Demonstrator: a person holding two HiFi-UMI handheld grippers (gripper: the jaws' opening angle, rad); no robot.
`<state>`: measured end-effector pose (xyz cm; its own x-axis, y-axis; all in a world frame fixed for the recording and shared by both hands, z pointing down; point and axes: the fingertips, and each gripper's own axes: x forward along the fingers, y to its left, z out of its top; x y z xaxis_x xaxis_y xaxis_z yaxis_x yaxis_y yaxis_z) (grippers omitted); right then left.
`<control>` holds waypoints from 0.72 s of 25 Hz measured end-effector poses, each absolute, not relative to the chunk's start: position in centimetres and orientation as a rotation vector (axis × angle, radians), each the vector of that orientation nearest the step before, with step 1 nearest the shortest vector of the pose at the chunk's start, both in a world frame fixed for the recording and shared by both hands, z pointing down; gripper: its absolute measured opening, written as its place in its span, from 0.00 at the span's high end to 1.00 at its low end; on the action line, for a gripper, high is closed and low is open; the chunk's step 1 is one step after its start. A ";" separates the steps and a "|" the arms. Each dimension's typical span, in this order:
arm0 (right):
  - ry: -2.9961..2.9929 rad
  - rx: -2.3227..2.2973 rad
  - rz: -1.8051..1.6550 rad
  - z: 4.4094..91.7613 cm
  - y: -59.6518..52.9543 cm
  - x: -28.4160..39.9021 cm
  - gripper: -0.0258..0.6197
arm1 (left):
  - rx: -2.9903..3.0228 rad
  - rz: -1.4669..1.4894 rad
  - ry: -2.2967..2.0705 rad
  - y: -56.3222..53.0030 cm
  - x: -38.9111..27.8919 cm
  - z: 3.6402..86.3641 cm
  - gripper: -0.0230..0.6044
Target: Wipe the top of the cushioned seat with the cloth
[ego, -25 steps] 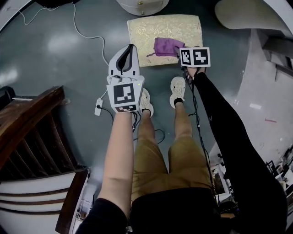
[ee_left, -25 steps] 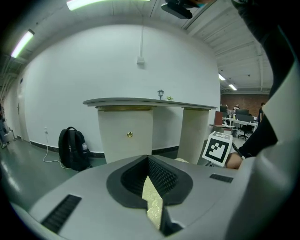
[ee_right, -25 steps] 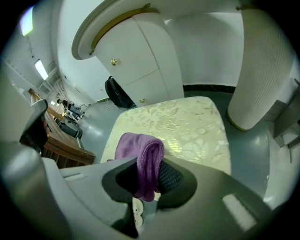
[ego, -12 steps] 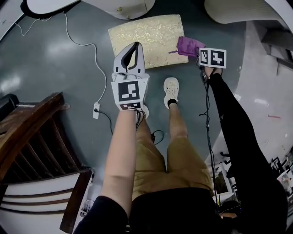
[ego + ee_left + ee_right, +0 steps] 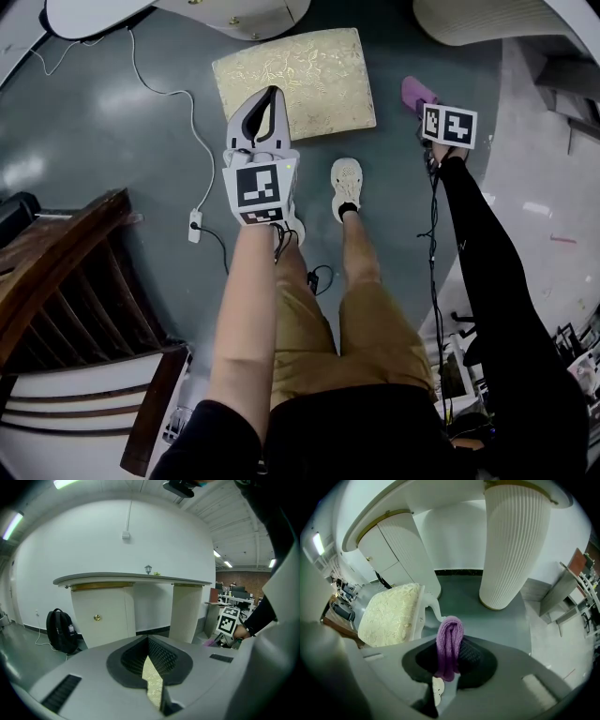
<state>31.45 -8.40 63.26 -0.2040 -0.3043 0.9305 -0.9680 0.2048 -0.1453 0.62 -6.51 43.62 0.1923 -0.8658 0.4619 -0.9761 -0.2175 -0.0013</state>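
Note:
The cushioned seat has a gold patterned top and stands on the grey floor ahead of my feet. Its top is bare. My left gripper hangs over the seat's near edge, jaws shut with nothing in them; a strip of the gold seat shows through the slit behind the tips. My right gripper is off the seat's right side, over the floor, shut on the purple knitted cloth. In the right gripper view the cloth stands folded between the jaws, with the seat to its left.
A white ribbed column and a white cabinet stand beyond the seat. A white cable with a plug lies on the floor at left. Dark wooden stairs are at lower left. A black backpack leans by the wall.
The right gripper has carried the purple cloth off the seat top to the right, past its edge. The left gripper has stayed over the seat's near edge.

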 end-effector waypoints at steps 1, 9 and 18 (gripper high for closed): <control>-1.678 1.213 1.026 63.0 -8.3 31.2 0.87 | 2.178 0.535 -1.750 -6.3 0.4 43.6 0.95; -1.862 1.160 1.021 59.8 -6.0 24.6 0.87 | 2.112 0.458 -1.853 -3.6 -4.7 42.5 0.95; -2.045 1.029 1.061 56.4 -1.5 9.8 0.87 | 2.137 0.470 -1.881 1.7 -12.1 40.5 0.95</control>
<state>9.84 -1.47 56.35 -0.5130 -0.3562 0.7810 -0.8436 0.3774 -0.3820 -12.06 1.73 40.45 0.1118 -0.9084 0.4028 -0.9911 -0.1315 -0.0214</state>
